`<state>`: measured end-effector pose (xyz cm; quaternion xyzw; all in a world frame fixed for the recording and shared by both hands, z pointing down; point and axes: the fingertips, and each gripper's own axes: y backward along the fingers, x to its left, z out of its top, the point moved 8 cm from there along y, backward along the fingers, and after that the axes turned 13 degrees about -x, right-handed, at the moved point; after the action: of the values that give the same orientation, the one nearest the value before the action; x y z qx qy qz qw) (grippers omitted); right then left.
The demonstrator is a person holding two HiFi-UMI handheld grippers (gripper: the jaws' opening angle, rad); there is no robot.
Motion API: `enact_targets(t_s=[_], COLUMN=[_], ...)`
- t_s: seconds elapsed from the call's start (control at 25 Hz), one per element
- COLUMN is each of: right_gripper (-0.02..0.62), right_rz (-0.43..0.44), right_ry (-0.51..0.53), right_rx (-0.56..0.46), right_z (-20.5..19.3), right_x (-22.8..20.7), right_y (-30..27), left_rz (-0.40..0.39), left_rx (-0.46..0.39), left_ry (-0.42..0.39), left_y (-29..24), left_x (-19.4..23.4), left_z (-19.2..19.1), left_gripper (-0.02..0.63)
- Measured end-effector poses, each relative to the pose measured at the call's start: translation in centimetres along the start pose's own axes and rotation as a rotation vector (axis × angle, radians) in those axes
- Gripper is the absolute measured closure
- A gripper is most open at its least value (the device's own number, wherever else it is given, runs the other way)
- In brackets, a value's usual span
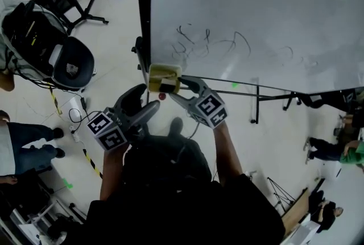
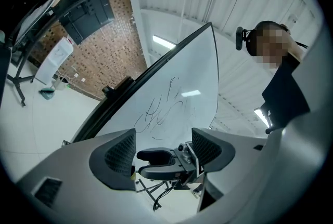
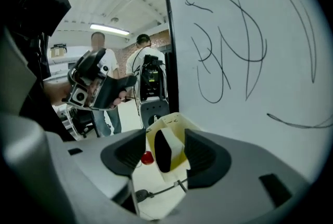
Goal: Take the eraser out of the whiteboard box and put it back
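Note:
A yellowish whiteboard box (image 1: pixel 161 74) hangs at the lower left edge of the whiteboard (image 1: pixel 256 16). In the right gripper view the eraser (image 3: pixel 165 147), white with a black felt face, stands upright inside the box (image 3: pixel 176 125). My right gripper (image 3: pixel 165 154) is open with its jaws on either side of the eraser; the left pad stands clear of it. In the head view the right gripper (image 1: pixel 172 90) reaches up to the box. My left gripper (image 1: pixel 145 103) hangs just below and left of the box, open and empty (image 2: pixel 162 153).
A small red knob (image 1: pixel 162 96) sits just under the box. The whiteboard's stand bar (image 1: pixel 256 96) runs along the floor to the right. An office chair (image 1: pixel 73 63) and seated people are at the left, more people at the right edge.

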<state>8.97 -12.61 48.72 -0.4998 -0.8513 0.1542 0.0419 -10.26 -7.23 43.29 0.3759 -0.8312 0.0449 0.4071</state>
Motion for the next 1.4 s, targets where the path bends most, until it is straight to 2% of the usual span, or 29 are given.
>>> enact_targets(t_s=[0.4, 0.56, 0.88, 1.08, 1.4], right_gripper=[0.339, 0.393, 0.419, 0.433, 0.439], right_rz=[0.024, 0.036, 0.069, 0.056, 0.021], right_ry=[0.162, 0.225, 0.288, 0.285, 0.201], right_rx=[0.122, 0.140, 0.156, 0.130, 0.011], right_z=[-1.5, -1.2, -1.4, -1.3, 0.2], right_x=[-0.2, -1.2, 0.3, 0.5, -0.4], right_y=[-2.5, -3.1, -2.5, -1.8, 0.3], left_rz=[0.017, 0.028, 0.019, 0.020, 0.023], left_rx=[-0.001, -0.005, -0.008, -0.012, -0.009], left_ry=[0.014, 0.024, 0.025, 0.024, 0.027], left_y=[0.3, -0.5, 0.4, 0.4, 0.0], left_x=[1.1, 2.4, 1.8, 1.4, 1.0], left_z=[0.0, 0.6, 0.1, -0.2, -0.8], left_gripper=[0.275, 0.275, 0.275, 0.275, 0.275])
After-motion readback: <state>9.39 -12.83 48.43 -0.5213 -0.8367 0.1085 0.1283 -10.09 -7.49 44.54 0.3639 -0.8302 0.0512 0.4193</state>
